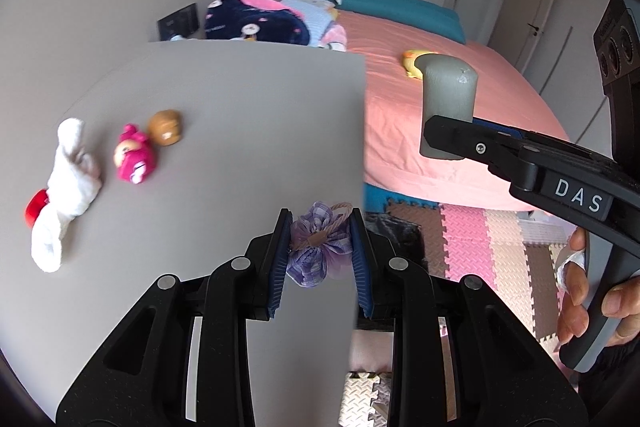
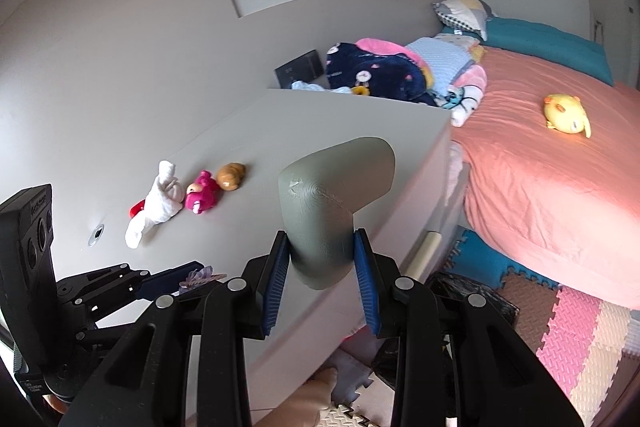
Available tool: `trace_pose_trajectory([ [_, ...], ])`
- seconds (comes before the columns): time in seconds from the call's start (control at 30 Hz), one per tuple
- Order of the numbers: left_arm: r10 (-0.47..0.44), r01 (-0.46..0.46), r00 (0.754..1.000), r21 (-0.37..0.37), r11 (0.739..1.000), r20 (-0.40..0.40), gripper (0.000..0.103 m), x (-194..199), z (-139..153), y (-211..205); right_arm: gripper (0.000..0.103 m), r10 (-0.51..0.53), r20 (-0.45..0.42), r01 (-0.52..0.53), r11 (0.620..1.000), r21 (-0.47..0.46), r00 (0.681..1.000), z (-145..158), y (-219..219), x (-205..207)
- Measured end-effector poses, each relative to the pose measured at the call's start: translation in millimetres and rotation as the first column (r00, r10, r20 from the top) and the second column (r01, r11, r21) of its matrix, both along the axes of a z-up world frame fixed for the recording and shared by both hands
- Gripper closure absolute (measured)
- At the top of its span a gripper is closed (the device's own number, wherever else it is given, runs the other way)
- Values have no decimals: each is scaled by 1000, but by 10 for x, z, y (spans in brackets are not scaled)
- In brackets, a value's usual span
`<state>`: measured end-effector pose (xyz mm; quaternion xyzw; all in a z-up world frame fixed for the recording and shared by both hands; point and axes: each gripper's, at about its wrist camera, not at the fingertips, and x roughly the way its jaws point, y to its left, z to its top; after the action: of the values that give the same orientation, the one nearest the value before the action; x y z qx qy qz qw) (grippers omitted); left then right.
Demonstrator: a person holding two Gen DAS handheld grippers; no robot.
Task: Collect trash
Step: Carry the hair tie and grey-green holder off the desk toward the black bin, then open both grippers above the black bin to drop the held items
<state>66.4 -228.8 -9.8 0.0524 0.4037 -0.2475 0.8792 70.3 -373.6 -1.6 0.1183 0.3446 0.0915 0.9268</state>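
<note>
The left gripper (image 1: 320, 251) is clamping a crumpled purple fabric flower (image 1: 318, 247) between its blue pads at the right edge of a grey tabletop (image 1: 224, 131), while the right gripper (image 2: 322, 267) is squeezing a grey L-shaped foam piece (image 2: 332, 199) above the same edge. A white sock (image 1: 66, 187), a pink doll (image 1: 134, 155) and a brown toy (image 1: 166, 127) are lying farther back on the tabletop, beside a bed with a pink sheet (image 1: 440, 115).

At the right edge of my left wrist view, white letters "DAS" stand on the black body of my right gripper (image 1: 446, 135). Raised lettering on the dark camera block at the upper right of that view is too small for me to read.
</note>
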Motion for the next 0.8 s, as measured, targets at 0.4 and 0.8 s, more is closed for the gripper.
trace_pose_trajectory([
  [0.4, -104, 104, 995, 3, 995, 1, 75, -28, 3, -545, 68, -108, 2, 108, 994, 2, 994, 13, -573, -255],
  [0.8, -207, 207, 978, 17, 978, -10, 75, -58, -17, -1079, 68, -216, -16, 216, 976, 4, 976, -36, -1104, -424],
])
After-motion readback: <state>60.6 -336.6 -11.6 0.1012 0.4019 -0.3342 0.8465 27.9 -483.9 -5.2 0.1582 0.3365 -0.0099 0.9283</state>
